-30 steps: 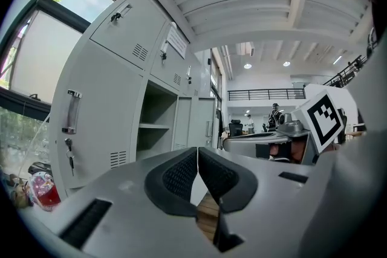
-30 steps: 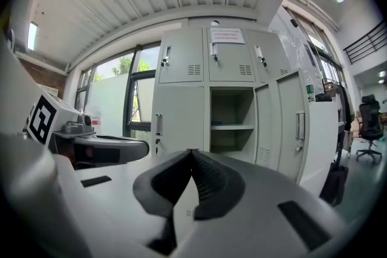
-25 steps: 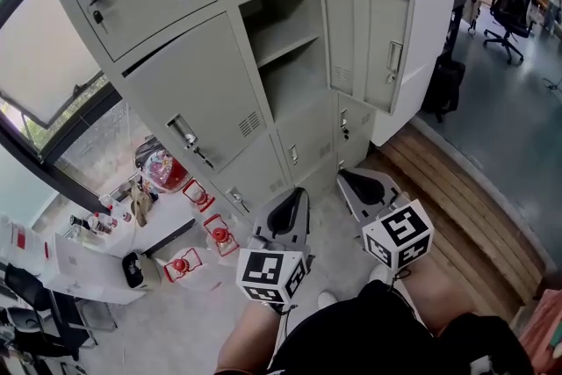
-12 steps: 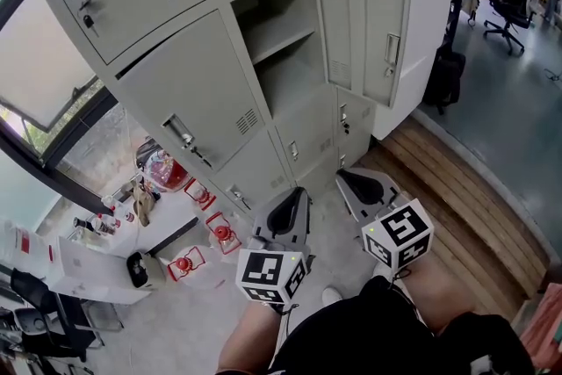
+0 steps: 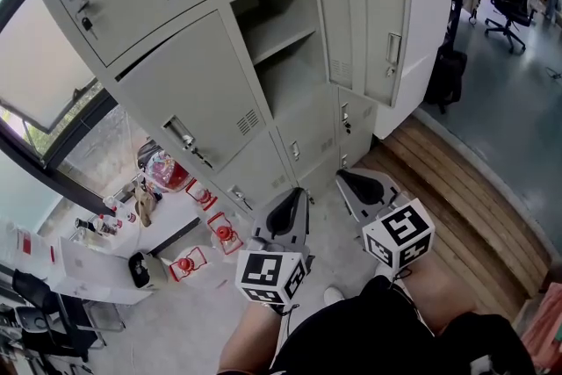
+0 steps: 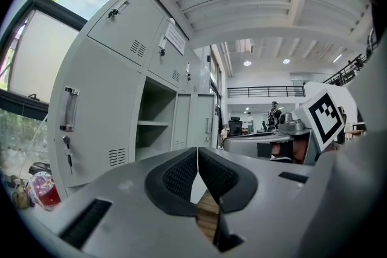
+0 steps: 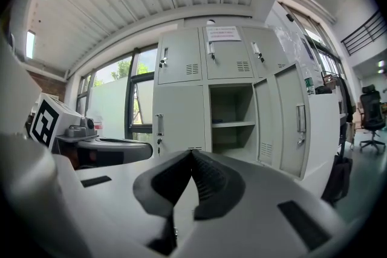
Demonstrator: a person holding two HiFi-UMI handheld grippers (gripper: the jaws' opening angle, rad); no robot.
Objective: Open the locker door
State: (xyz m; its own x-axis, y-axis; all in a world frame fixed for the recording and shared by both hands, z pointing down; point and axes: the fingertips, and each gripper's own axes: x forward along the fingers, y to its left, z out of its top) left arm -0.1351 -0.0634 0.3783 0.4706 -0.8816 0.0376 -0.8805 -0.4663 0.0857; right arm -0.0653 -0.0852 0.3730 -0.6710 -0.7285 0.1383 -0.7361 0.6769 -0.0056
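A bank of grey lockers [image 5: 176, 92] stands in front of me. One middle compartment [image 5: 283, 48] is open, with a bare shelf inside, and its door [image 5: 387, 41] is swung out to the right. In the left gripper view the open compartment [image 6: 153, 124] lies ahead, and in the right gripper view it [image 7: 233, 121] shows with the door [image 7: 291, 119] beside it. My left gripper [image 5: 304, 191] and right gripper [image 5: 343, 179] hang low, side by side, well short of the lockers. Both are shut with nothing between the pads [image 6: 180, 175] [image 7: 208, 173].
The closed door [image 5: 198, 101] left of the open compartment has a handle and hanging keys [image 5: 186, 139]. Red objects [image 5: 219, 234] and a low white table [image 5: 88, 263] sit on the floor at the left. A wooden step [image 5: 457, 198] and an office chair [image 5: 509, 0] are at the right.
The head view has shifted slightly. Both grippers and the locker door stand where they were.
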